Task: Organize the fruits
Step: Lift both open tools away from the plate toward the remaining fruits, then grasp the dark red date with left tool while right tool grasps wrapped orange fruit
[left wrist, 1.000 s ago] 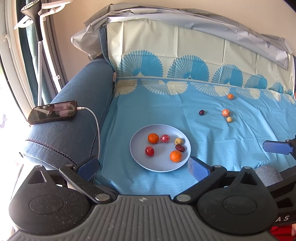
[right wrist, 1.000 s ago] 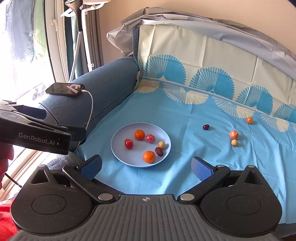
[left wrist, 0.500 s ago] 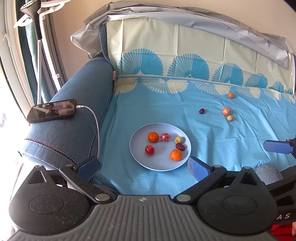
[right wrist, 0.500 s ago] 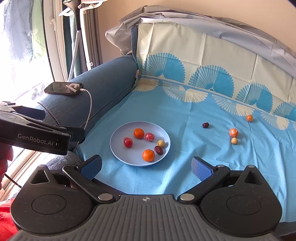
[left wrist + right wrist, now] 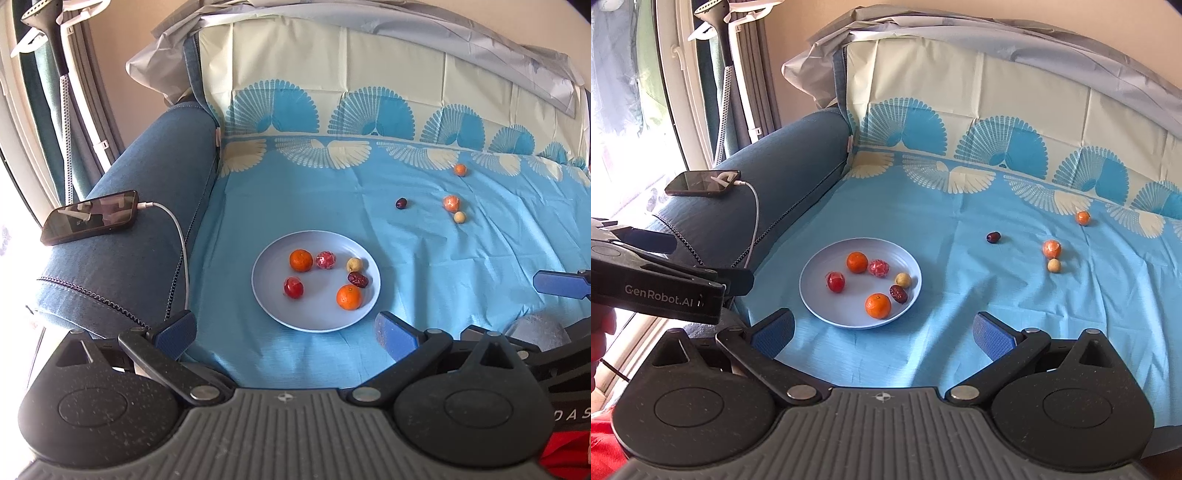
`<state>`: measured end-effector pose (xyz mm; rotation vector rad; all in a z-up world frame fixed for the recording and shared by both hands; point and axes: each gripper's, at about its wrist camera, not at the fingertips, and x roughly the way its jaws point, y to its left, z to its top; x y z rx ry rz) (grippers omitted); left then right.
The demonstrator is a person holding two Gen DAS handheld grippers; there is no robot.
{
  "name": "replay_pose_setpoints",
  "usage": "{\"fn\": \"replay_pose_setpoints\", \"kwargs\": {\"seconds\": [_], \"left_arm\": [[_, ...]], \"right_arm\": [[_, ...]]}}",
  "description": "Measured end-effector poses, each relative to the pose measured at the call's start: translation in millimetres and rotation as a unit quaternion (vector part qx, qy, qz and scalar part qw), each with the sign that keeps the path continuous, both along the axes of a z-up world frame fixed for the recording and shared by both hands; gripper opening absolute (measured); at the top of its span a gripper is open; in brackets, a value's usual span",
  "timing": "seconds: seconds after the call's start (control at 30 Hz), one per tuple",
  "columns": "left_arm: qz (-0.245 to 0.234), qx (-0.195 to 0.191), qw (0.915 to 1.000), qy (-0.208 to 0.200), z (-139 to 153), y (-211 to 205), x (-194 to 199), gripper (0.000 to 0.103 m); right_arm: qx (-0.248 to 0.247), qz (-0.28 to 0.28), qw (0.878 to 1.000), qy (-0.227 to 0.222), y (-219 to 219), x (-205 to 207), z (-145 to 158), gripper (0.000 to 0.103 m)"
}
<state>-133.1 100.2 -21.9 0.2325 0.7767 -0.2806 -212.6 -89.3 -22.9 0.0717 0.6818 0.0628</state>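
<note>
A pale blue plate (image 5: 273,317) (image 5: 816,299) lies on the blue cloth and holds several small fruits: two oranges (image 5: 349,296) (image 5: 878,305), red fruits, a dark date and a pale round one. Four loose fruits lie farther right on the cloth: a dark date (image 5: 401,203) (image 5: 993,237), an orange fruit (image 5: 451,203) (image 5: 1051,248), a pale ball (image 5: 459,217) (image 5: 1054,265) and a small orange (image 5: 460,169) (image 5: 1083,218). My left gripper (image 5: 284,334) hovers open in front of the plate, holding nothing. My right gripper (image 5: 884,332) is open and empty too, just right of the plate's near rim.
A blue sofa armrest (image 5: 147,206) on the left carries a phone (image 5: 90,216) (image 5: 703,182) with a white charging cable (image 5: 183,254). The patterned cloth runs up the backrest (image 5: 369,92). A lamp stand (image 5: 724,74) and window are at far left.
Both grippers drifted slightly; the scene shifted a little downward in the right wrist view. No fruit moved and both grippers stayed open.
</note>
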Motion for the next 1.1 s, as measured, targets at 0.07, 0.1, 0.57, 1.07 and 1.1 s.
{"fn": "replay_pose_setpoints", "kwargs": {"seconds": [0.07, 0.1, 0.57, 1.07, 1.1], "left_arm": [[-0.001, 0.002, 1.0000, 0.003, -1.4, -4.5, 3.8, 0.103], [-0.002, 0.003, 1.0000, 0.004, -1.8, -6.5, 5.6, 0.103], [-0.046, 0.017, 0.9986, 0.018, -8.0, -84.9, 63.1, 0.103], [-0.098, 0.026, 0.9933, 0.056, -76.8, -239.4, 209.2, 0.103], [-0.098, 0.028, 0.9931, 0.058, -84.0, -246.4, 218.0, 0.103]], "right_arm": [[0.005, -0.005, 1.000, 0.003, -4.1, 2.6, -2.8, 0.102], [0.007, -0.008, 1.000, 0.005, -6.4, 3.8, -4.2, 0.102], [0.023, -0.086, 0.996, 0.016, -78.5, 32.3, -25.5, 0.102], [0.006, -0.219, 0.976, 0.002, -214.4, 138.4, -84.4, 0.102], [0.002, -0.222, 0.975, 0.001, -219.8, 148.7, -90.8, 0.102]]}}
